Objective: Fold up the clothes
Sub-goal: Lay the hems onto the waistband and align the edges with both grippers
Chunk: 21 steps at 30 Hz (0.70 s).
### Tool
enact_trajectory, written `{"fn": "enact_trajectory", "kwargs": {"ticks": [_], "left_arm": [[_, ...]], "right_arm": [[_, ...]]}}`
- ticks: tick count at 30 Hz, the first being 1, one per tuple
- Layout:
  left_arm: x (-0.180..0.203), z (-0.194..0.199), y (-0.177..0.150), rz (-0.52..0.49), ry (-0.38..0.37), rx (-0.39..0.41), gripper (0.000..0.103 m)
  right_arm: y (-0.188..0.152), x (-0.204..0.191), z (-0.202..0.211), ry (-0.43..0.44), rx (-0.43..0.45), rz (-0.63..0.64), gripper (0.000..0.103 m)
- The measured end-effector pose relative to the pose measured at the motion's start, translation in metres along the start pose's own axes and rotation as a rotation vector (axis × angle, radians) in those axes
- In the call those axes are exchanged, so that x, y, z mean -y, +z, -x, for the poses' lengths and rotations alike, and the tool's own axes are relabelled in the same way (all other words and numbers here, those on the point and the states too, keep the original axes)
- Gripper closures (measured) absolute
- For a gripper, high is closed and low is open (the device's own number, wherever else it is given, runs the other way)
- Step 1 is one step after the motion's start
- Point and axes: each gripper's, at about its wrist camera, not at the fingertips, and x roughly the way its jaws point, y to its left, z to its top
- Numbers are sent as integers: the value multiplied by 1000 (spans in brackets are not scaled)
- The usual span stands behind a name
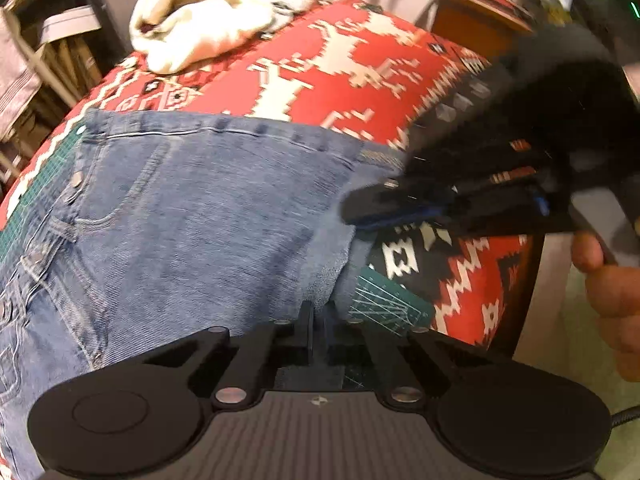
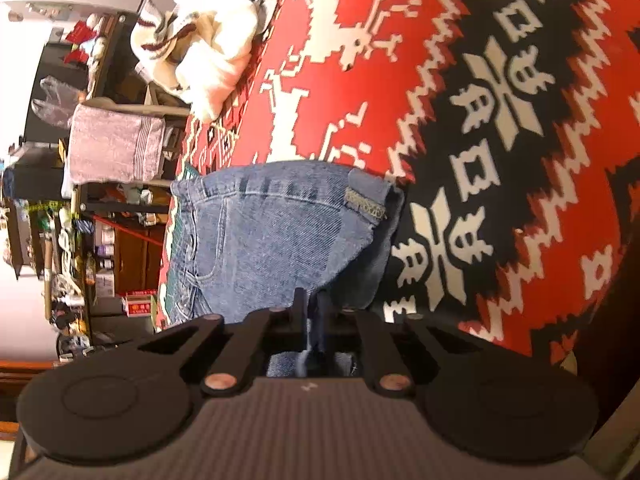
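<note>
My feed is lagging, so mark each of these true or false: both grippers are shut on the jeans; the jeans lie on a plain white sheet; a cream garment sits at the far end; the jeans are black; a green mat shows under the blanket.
1. Both grippers are shut on the jeans. True: the left gripper and the right gripper each pinch denim.
2. The jeans lie on a plain white sheet. False: they lie on a red patterned blanket.
3. A cream garment sits at the far end. True.
4. The jeans are black. False: blue denim.
5. A green mat shows under the blanket. True.
</note>
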Motion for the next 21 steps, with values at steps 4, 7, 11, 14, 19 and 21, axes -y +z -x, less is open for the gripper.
{"fn": "enact_trajectory", "kwargs": {"ticks": [4,7,11,14,19,21], "left_arm": [[-18,8,3,66,-8,12,100],[-30,10,5,87,-7,12,99],[-36,12,7,89,-21,10,99],[-37,13,6,87,-30,10,99],[-41,14,4,92,-40,10,99],[-42,15,3,98,-43,11,99]], "right_arm": [[-3,7,7,-2,14,-46,92],[-12,10,1,-29,-26,-47,92],[-24,9,-13,-61,-39,-47,82],[-30,-1,-18,-94,5,10,81],[-33,-13,-22,-113,39,49,80],[-32,-13,-21,-118,48,48,80]]}}
